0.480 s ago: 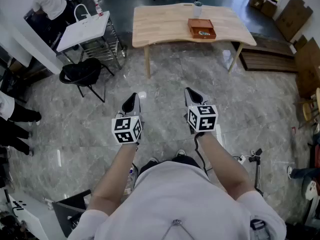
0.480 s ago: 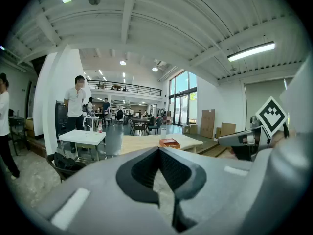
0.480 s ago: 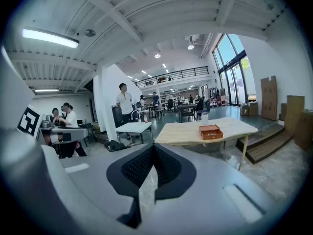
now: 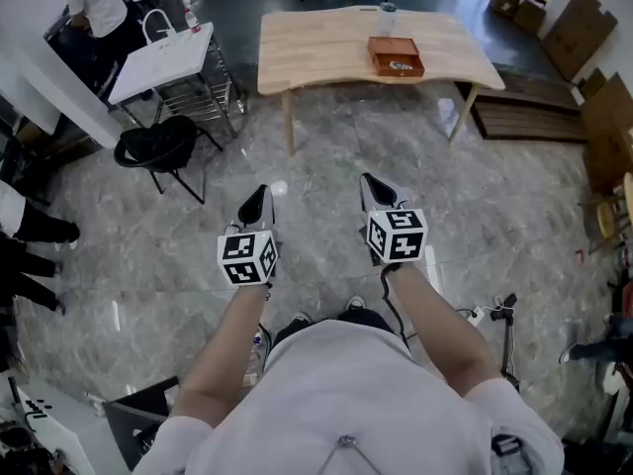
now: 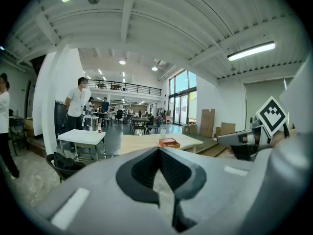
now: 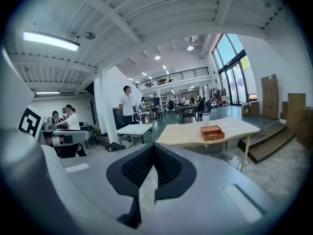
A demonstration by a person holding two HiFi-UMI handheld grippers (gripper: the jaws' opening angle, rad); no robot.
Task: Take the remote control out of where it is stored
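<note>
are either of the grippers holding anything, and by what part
Nothing is held: the left gripper and right gripper both have their fingers shut together, empty.

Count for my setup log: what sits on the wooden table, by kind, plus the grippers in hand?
Orange box: 1
Cup: 1
Grippers: 2, the left gripper and the right gripper
Total: 4
</note>
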